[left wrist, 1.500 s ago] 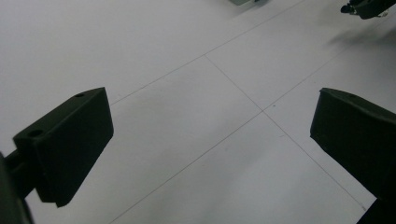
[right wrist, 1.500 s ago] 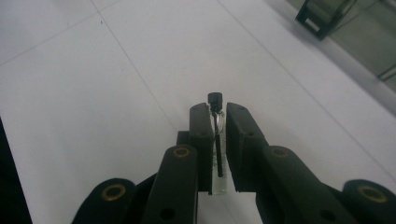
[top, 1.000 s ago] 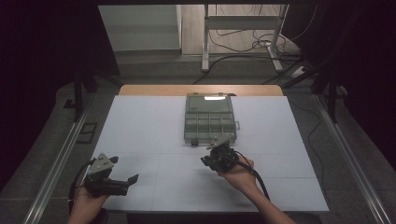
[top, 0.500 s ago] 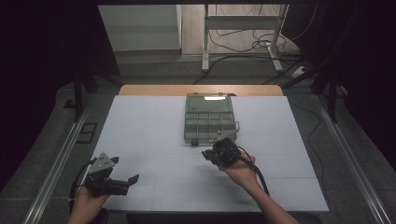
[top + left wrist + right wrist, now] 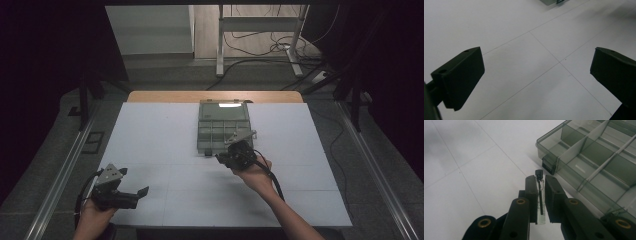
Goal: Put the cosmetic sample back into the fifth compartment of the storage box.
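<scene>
A clear grey compartment box (image 5: 223,127) lies open at the table's middle, and its near corner and latch (image 5: 549,166) show in the right gripper view. My right gripper (image 5: 226,156) hovers just in front of that near edge. It (image 5: 541,182) is shut on a thin black-capped pin in a clear sleeve (image 5: 540,195), whose cap pokes past the fingertips. My left gripper (image 5: 141,195) rests at the near left of the white tabletop (image 5: 160,150). Its jaws stand wide open (image 5: 536,75) with only bare table between them.
The box's divided compartments (image 5: 599,157) look mostly bare. A wooden strip (image 5: 215,96) runs along the table's far edge. Metal rails (image 5: 60,175) flank the table, and a stand with cables (image 5: 260,40) sits on the floor beyond.
My right gripper has edged a little away from me, toward the box's near edge, still holding the pin. The left gripper has stayed put.
</scene>
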